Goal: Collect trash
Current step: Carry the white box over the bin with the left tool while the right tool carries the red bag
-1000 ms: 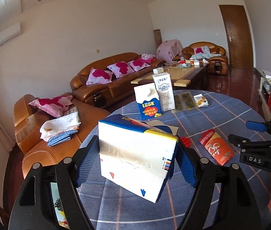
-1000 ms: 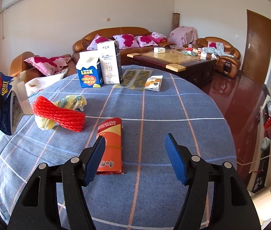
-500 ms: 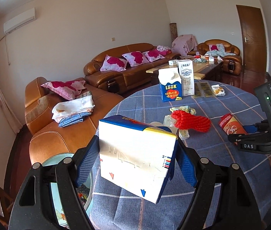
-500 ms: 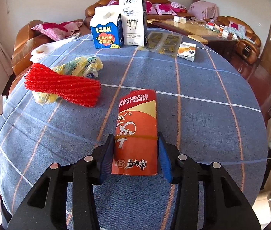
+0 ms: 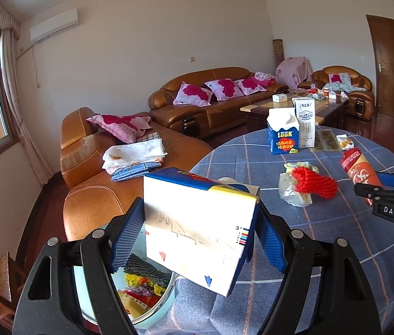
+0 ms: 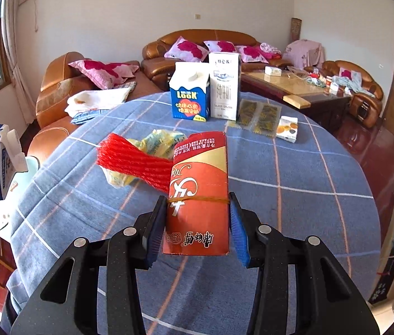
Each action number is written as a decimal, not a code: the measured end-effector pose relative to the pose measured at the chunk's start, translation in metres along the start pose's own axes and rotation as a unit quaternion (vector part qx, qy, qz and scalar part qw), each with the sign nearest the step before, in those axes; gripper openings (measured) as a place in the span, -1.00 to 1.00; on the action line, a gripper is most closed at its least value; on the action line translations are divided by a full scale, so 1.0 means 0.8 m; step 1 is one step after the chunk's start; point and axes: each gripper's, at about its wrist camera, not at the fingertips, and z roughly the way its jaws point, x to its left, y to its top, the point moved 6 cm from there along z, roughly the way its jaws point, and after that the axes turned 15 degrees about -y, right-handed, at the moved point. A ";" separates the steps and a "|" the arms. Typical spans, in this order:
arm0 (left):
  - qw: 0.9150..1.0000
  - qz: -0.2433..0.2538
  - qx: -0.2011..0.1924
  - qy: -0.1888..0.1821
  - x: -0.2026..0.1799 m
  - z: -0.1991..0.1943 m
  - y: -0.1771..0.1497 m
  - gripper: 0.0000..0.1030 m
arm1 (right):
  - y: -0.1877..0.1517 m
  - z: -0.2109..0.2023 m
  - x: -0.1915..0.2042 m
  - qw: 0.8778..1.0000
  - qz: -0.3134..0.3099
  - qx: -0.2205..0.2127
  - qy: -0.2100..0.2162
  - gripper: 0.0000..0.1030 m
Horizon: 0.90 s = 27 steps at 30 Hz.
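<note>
A: Where does the left wrist view look from?
B: From the table's (image 5: pixel 322 251) left edge, close, angled down across it toward the sofa (image 5: pixel 213 103).
A: The right wrist?
B: Lower, nearer; both share the LOOK carton (image 6: pixel 188 95).

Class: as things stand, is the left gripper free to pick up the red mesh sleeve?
Probably not. The left gripper is shut on a blue-and-white carton, so its jaws are full; the red mesh sleeve lies apart on the table.
</note>
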 end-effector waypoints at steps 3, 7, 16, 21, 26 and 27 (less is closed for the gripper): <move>1.000 -0.006 0.007 0.019 0.014 -0.003 -0.005 0.46 | 0.011 -0.006 0.017 1.000 -0.006 -0.021 0.013 -0.17; 0.999 -0.011 0.015 0.039 0.028 -0.006 -0.012 0.46 | 0.023 -0.010 0.040 0.998 -0.013 -0.045 0.035 -0.17; 0.996 -0.019 0.025 0.079 0.062 -0.019 -0.021 0.46 | 0.049 -0.021 0.101 0.992 -0.046 -0.086 0.084 -0.16; 0.995 -0.025 0.027 0.097 0.079 -0.025 -0.024 0.46 | 0.055 -0.028 0.127 0.988 -0.064 -0.102 0.102 -0.16; 0.992 -0.027 0.030 0.115 0.089 -0.029 -0.027 0.46 | 0.060 -0.030 0.149 0.984 -0.077 -0.111 0.118 -0.16; 0.992 -0.028 0.032 0.118 0.091 -0.029 -0.028 0.46 | 0.061 -0.031 0.154 0.983 -0.080 -0.113 0.121 -0.16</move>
